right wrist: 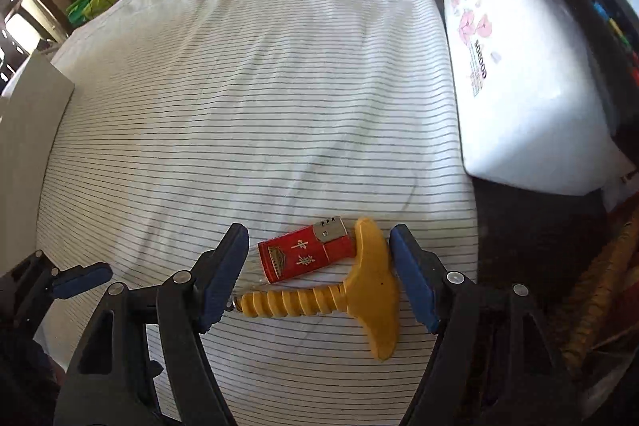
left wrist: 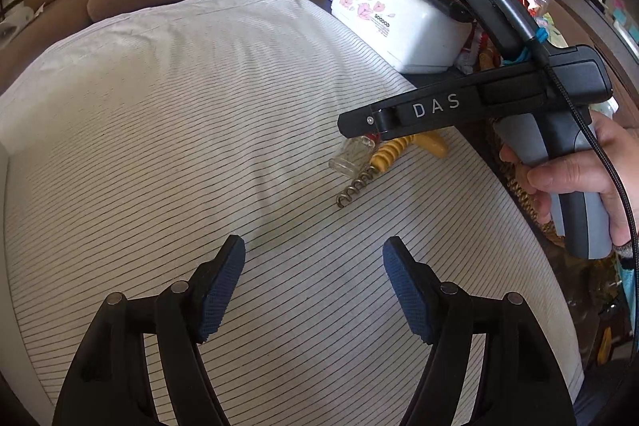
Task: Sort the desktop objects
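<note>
The right tongs (right wrist: 318,268) gape wide over the yellow corkscrew (right wrist: 355,294), gripping nothing; the left tongs (left wrist: 313,282) stand wide over bare striped cloth (left wrist: 179,106). A red lighter (right wrist: 305,254) touches the corkscrew's handle, a small glass bottle (left wrist: 351,156) lies just beside it, and a white flowered box (right wrist: 527,74) sits well beyond.

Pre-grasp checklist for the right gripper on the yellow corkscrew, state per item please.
1. Right gripper jaws open: ok, pads apart with nothing pressed.
2. Corkscrew between the jaws: ok, the ribbed shaft and T-handle lie across the gap.
3. Pads clear of it: cannot tell, the handle sits very near the right-hand pad.
4. Neighbours clear: not ok, the red lighter lies right against the handle, inside the gap too.
5. Small glass bottle: not ok, it lies beside the corkscrew, under the gripper.
6. Left gripper out of the way: ok, open over bare striped cloth.
</note>
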